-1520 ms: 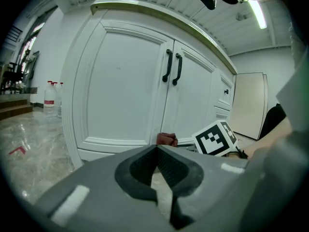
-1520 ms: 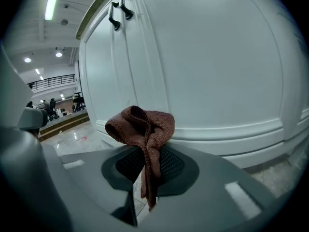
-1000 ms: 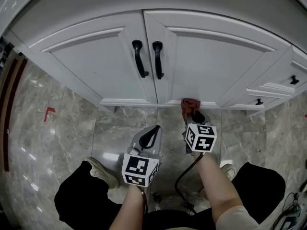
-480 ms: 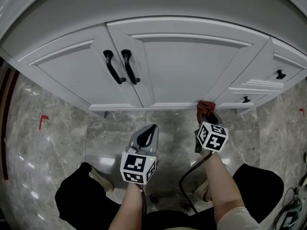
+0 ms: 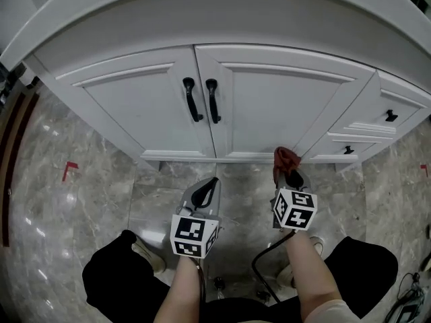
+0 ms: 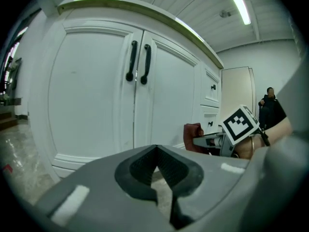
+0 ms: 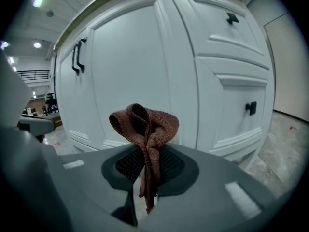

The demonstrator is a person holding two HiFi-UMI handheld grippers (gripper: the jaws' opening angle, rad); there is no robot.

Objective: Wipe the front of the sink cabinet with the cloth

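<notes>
Red-brown cloth (image 7: 145, 124) bunched, pinched in right gripper (image 7: 144, 175), near white cabinet (image 5: 269, 106) base; doors closed

The cabinet (image 5: 269, 106) stands before me, handles (image 5: 202, 99) side by side at its middle, drawers (image 5: 377, 123) to their right. My right gripper (image 5: 289, 175) holds the cloth (image 5: 285, 157) near the cabinet's bottom edge; my left gripper (image 5: 210, 186) lies left of it, over the floor (image 5: 101, 180).

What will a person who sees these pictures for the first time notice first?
The reddish-brown cloth, pinched in the right hand-held gripper, stands out low against the white sink cabinet, near the right door's bottom edge. Next come the two black handles where the doors meet. The left hand-held gripper is shut and empty.
</notes>
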